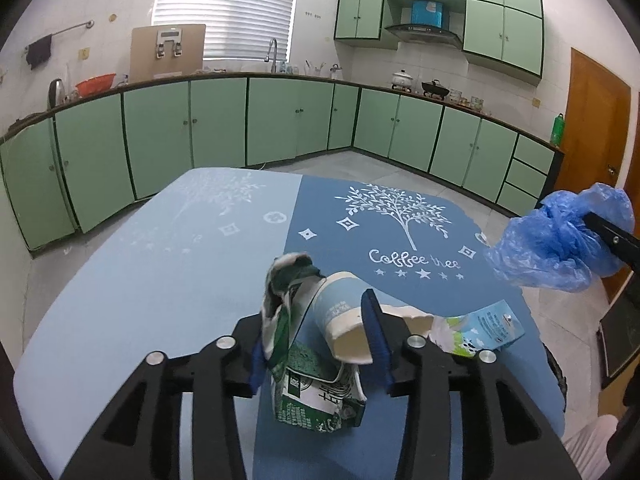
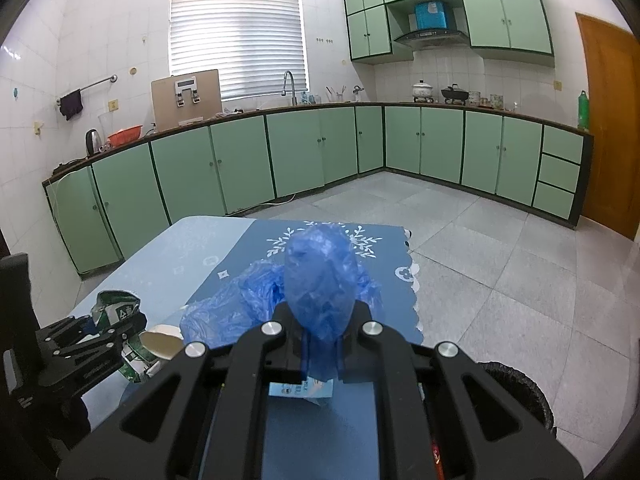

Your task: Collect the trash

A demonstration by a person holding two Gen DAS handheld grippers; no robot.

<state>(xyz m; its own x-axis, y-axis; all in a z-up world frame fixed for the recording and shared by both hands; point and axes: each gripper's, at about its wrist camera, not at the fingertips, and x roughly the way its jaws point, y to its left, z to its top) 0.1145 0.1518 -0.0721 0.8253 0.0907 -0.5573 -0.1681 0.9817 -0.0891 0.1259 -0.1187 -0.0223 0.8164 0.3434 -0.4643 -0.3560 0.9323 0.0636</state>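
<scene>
A crushed green-and-white carton stands on the blue tablecloth between the fingers of my left gripper. A tipped paper cup leans beside it, against the right finger. The jaws stand apart and do not squeeze either one. The right wrist view shows that gripper, the carton and the cup at lower left. My right gripper is shut on a bunched blue plastic bag, held above the table's right side. The bag also shows at the left wrist view's right edge. A flattened blue-and-white milk pack lies to the cup's right.
The table carries a two-tone blue cloth with a tree print. A black bin stands on the floor at the table's right side. Green kitchen cabinets line the far walls, and a wooden door is at right.
</scene>
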